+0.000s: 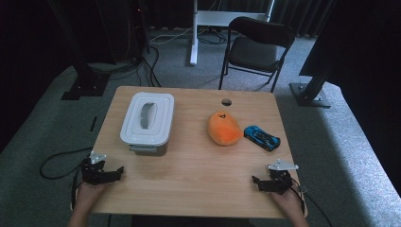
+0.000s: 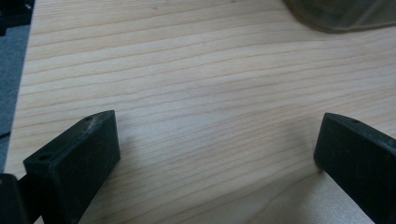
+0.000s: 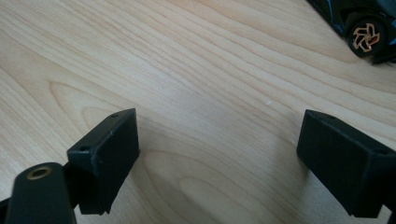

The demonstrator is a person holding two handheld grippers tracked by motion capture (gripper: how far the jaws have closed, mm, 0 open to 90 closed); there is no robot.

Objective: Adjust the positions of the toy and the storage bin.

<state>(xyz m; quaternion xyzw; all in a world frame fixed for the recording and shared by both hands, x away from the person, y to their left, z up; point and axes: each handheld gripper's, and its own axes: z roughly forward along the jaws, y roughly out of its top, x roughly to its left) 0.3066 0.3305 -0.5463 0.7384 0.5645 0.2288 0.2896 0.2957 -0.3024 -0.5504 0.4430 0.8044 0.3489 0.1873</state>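
Beside right gripper (image 3: 219, 154): toy car (image 3: 369, 28)

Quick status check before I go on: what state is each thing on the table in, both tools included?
Lidded bin: lid on, closed, upright on the table.
Orange plush toy: lying on the table, untouched.
Blue toy car: on its wheels, right beside the plush.
Left tool: open, holding nothing, at the near left edge.
Right tool: open, holding nothing, at the near right edge.
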